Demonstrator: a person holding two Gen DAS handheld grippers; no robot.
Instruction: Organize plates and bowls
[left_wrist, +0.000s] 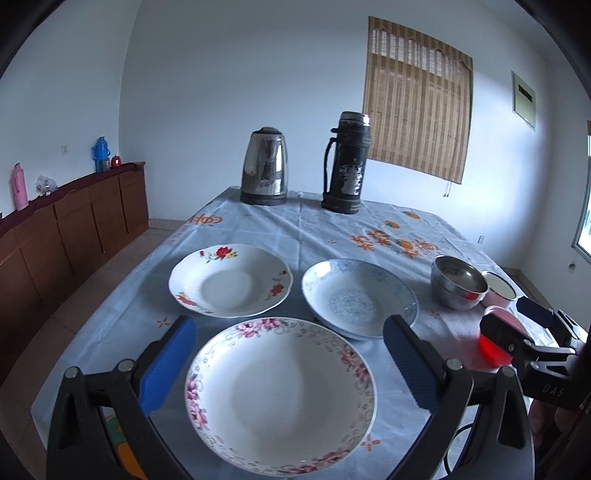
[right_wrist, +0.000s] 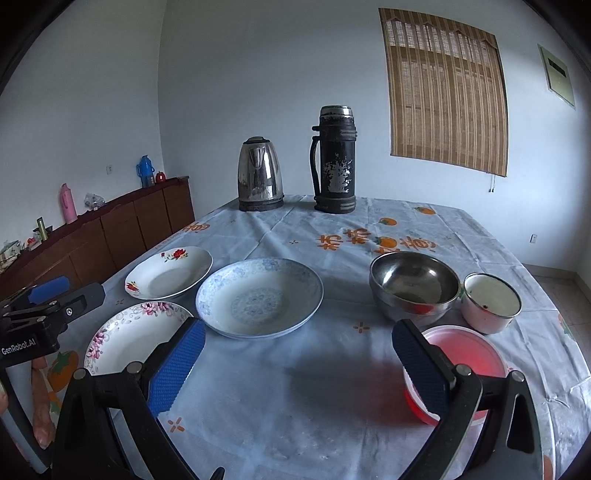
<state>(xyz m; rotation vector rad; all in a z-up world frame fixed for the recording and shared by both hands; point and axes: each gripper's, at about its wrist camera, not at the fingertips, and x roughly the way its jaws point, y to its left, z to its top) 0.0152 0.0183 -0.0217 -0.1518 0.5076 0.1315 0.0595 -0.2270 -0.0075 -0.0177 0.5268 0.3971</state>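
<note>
Plates are lying apart on the counter (left_wrist: 258, 221); the pink-flowered plate (left_wrist: 280, 395) is sitting directly ahead between the left tongs' (left_wrist: 290, 369) gaping blue pads, while the right tongs (right_wrist: 299, 369) are hovering open, empty.

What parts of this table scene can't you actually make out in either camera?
- Red bowl: near side hidden by the right hand-held gripper finger in the right wrist view; blurred and partly blocked in the left wrist view.
- Pink-flowered plate: near edge covered by a finger in the right wrist view.
- Steel bowl: whether it is two nested bowls is unclear.
- Sideboard items: too small.
</note>
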